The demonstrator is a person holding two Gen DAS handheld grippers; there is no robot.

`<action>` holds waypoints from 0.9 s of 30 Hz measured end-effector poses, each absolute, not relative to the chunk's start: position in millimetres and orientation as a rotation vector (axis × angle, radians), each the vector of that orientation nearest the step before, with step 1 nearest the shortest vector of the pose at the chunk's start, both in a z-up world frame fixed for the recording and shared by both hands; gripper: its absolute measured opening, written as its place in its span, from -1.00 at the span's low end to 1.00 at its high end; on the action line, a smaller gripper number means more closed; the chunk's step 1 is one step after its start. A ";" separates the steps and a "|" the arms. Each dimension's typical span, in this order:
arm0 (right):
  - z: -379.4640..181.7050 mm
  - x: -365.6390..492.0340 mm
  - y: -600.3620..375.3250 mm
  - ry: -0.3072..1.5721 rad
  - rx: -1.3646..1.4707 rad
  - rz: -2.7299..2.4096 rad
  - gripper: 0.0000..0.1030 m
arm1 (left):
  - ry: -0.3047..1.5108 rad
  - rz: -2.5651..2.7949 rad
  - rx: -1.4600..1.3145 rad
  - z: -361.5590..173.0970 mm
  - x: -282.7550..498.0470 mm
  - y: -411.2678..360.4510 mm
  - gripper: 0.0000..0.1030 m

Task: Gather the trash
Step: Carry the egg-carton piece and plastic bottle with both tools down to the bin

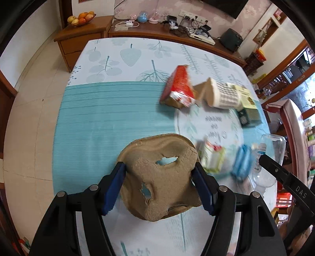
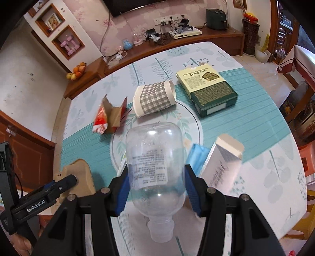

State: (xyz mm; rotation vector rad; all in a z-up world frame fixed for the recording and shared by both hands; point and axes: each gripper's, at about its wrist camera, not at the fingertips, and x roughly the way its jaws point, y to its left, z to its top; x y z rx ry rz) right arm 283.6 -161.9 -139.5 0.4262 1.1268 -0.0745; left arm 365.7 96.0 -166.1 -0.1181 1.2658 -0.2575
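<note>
My left gripper (image 1: pixel 159 167) is shut on a torn brown pulp tray (image 1: pixel 171 187), its blue pads pressing both sides, lifted above the teal tablecloth (image 1: pixel 98 118). A clear plastic bottle (image 2: pixel 155 149) sits neck towards the camera in my right gripper (image 2: pixel 156 168), which is shut on it. On the table lie a torn red carton (image 2: pixel 106 116), a checked paper cup (image 2: pixel 155 98) on its side, a green chocolate box (image 2: pixel 208 88), a blue pack (image 2: pixel 196 155) and a white carton (image 2: pixel 224 157). The two grippers are side by side, the left gripper (image 2: pixel 59 185) showing at the lower left of the right wrist view.
A wooden sideboard (image 1: pixel 157 33) with cables, chargers and a white box runs behind the table. A fruit bowl (image 1: pixel 81 18) stands on a low cabinet at the back left. Tiled floor (image 1: pixel 29 118) lies left of the table; furniture crowds the right side.
</note>
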 end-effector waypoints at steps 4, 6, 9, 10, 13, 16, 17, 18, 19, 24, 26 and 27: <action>-123.1 248.3 -166.6 1.106 0.438 -0.016 0.01 | 1.238 -0.253 -0.123 -143.2 325.6 94.5 0.31; -113.9 228.4 -169.1 1.091 0.436 0.020 0.01 | 1.217 -0.244 -0.125 -132.9 305.7 89.0 0.31; -102.0 199.4 -172.4 1.072 0.428 0.075 0.01 | 1.175 -0.236 -0.132 -116.1 269.6 78.3 0.31; -97.7 187.4 -174.4 1.066 0.425 0.099 0.01 | 1.160 -0.230 -0.137 -110.2 254.5 74.8 0.31; -87.6 150.8 -179.3 1.055 0.401 0.166 0.01 | 1.118 -0.213 -0.159 -96.2 209.6 64.7 0.31; -81.3 116.1 -185.7 1.054 0.381 0.227 0.01 | 1.087 -0.194 -0.187 -87.0 163.8 53.0 0.31; -79.9 106.7 -187.2 1.054 0.375 0.241 0.01 | 1.079 -0.187 -0.194 -85.3 147.7 48.8 0.31; -78.0 92.9 -189.7 1.055 0.365 0.260 0.01 | 1.073 -0.179 -0.199 -84.1 132.2 44.7 0.31; -76.4 81.7 -191.7 1.055 0.357 0.271 0.01 | 1.070 -0.175 -0.203 -83.9 120.0 41.6 0.31; -75.4 34.7 -200.7 1.070 0.351 0.319 0.01 | 1.078 -0.162 -0.220 -84.2 59.2 25.6 0.31; -79.1 17.4 -204.7 1.084 0.361 0.331 0.01 | 1.094 -0.159 -0.207 -84.6 36.5 18.5 0.31; -81.2 11.7 -205.7 1.092 0.369 0.335 0.01 | 1.104 -0.161 -0.201 -85.3 28.1 16.0 0.31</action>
